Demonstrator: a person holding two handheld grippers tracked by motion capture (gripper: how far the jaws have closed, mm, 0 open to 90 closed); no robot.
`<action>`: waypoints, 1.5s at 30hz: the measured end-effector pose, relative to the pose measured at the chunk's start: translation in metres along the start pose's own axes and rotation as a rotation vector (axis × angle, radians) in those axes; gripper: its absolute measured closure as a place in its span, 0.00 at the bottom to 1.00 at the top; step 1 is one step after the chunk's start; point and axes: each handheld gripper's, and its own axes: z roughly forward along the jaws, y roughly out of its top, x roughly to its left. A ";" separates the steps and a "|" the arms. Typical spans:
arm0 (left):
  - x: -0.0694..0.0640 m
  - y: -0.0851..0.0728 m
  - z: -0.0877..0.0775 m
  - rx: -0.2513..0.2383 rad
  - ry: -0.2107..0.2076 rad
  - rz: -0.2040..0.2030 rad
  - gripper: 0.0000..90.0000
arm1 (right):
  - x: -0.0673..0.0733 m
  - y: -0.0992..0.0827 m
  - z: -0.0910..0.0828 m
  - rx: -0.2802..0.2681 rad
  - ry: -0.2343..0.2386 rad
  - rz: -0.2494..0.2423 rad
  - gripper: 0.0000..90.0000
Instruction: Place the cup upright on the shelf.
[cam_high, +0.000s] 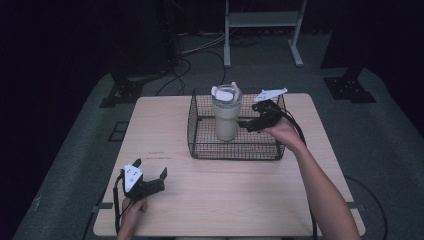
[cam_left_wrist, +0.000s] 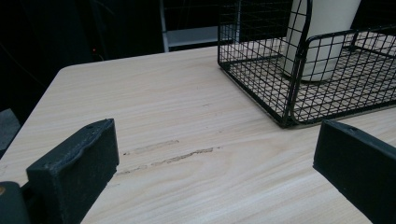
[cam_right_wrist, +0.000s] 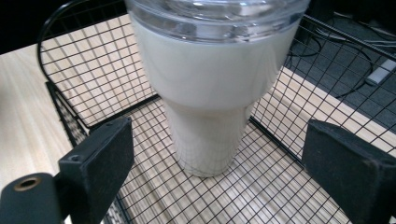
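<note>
A cream tumbler (cam_high: 226, 116) stood upright inside a black wire basket (cam_high: 200, 150) at centre frame. The right gripper (cam_high: 250, 125), jaws spread wide, hovered beside it, apparently lined up to grasp. The left gripper (cam_high: 150, 175) rested spread and empty at lower left, likely waiting.

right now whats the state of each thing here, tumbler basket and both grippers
tumbler: upright in the basket, clear lid on
wire basket: sitting flat on the table, open top
left gripper: open, low over the bare table, holding nothing
right gripper: open, jaws apart either side of the tumbler, not touching it
</note>
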 end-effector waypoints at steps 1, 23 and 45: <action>0.000 0.000 0.000 0.000 0.000 0.001 0.00 | 0.001 0.000 -0.002 0.000 0.001 -0.003 0.10; 0.000 0.000 0.000 0.001 -0.002 0.003 0.00 | 0.017 -0.017 -0.032 -0.004 0.031 -0.046 0.10; 0.000 0.000 0.000 0.000 -0.001 0.001 0.00 | 0.040 -0.047 -0.043 -0.001 0.088 -0.070 0.10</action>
